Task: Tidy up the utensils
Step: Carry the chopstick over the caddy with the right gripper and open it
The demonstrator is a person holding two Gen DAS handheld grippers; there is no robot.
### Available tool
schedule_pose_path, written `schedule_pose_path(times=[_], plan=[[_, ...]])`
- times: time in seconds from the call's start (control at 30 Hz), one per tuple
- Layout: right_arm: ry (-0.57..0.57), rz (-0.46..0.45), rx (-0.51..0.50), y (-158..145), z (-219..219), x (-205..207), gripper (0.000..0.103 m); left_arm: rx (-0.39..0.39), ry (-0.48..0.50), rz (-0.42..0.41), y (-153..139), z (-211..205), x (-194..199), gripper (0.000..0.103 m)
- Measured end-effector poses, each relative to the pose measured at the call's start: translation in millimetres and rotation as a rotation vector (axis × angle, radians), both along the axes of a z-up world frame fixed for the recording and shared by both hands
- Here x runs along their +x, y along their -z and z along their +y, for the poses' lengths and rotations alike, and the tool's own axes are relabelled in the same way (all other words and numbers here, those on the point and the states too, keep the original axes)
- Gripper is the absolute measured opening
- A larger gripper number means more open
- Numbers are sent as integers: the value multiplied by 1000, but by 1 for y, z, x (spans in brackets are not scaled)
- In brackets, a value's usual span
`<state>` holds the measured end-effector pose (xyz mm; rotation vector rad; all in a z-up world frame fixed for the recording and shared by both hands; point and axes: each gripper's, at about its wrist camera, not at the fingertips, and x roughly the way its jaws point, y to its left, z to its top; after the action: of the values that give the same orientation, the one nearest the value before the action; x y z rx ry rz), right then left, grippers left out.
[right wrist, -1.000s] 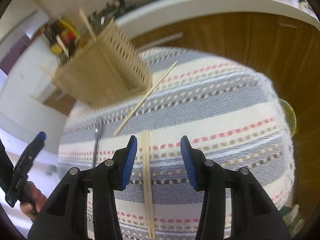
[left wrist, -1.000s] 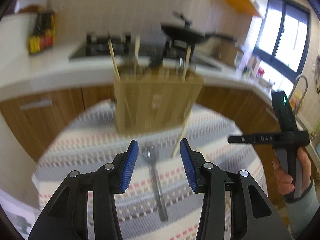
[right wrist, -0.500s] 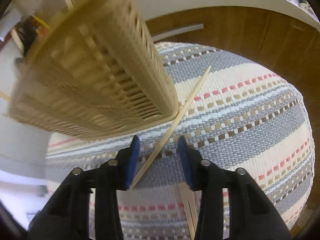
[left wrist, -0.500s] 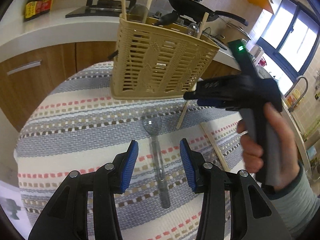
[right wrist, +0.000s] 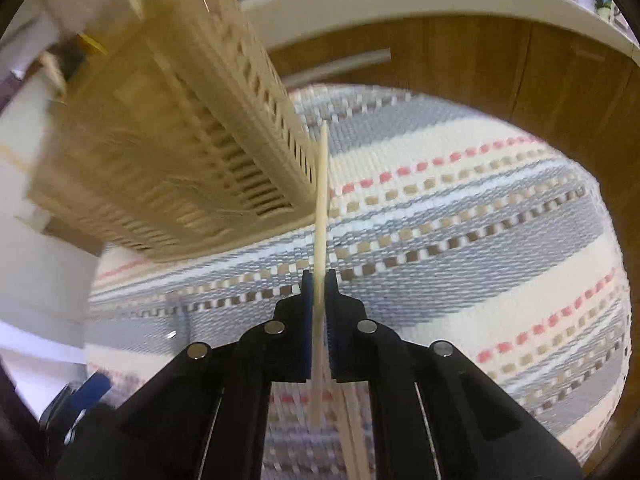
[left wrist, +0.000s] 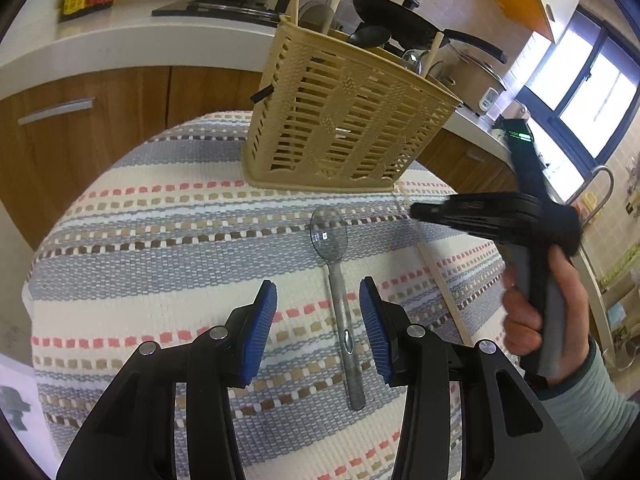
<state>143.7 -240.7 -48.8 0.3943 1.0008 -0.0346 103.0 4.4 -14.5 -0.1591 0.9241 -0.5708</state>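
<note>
A pale chopstick is clamped between the blue pads of the right gripper, its far end lying against the lower corner of the beige slotted utensil basket. The left gripper is held wide apart above the handle of a clear plastic spoon, which lies on the striped woven mat just before the basket. A second chopstick is seen on the mat beside the spoon.

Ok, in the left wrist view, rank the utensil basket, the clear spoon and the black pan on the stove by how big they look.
Largest to smallest as they appear:
1. utensil basket
2. clear spoon, long but thin
3. black pan

The pan sits far back on the counter and the basket hides part of it, so its small look is unsure.
</note>
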Motion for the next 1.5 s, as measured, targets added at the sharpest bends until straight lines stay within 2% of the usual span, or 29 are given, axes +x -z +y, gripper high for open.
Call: schedule_pose_path(times=[0.2, 0.37, 0.5, 0.63, 0.73, 0.9, 1.07, 1.17, 1.33, 1.4, 1.5], plan=[[-45, -151, 74, -38, -14, -38, 4, -20, 12, -13, -4, -10, 4, 41], [-65, -388, 66, -95, -24, -68, 4, -27, 31, -42, -11, -23, 2, 41], [-44, -588, -19, -140, -19, -74, 4, -37, 42, -75, -17, -36, 1, 41], [-34, -686, -51, -159, -22, -60, 5, -31, 50, -124, -22, -48, 3, 41], [-19, -741, -100, -156, -18, -39, 5, -30, 55, -155, -25, -52, 5, 41], [6, -780, -180, -142, -5, -3, 5, -42, 60, -153, -23, -52, 17, 41], [28, -809, -183, -130, 4, 24, 5, -31, 63, -146, -17, -48, 27, 41], [57, -848, -215, -122, 11, 25, 5, -26, 59, -143, -11, -47, 31, 41], [109, -935, -362, -104, 26, 21, 5, -41, 62, -124, -2, -44, 39, 41], [109, -945, -436, -94, 33, 21, 4, -35, 72, -108, 2, -45, 41, 41], [78, -941, -453, -88, 38, 16, 5, -23, 78, -102, 6, -47, 44, 41]])
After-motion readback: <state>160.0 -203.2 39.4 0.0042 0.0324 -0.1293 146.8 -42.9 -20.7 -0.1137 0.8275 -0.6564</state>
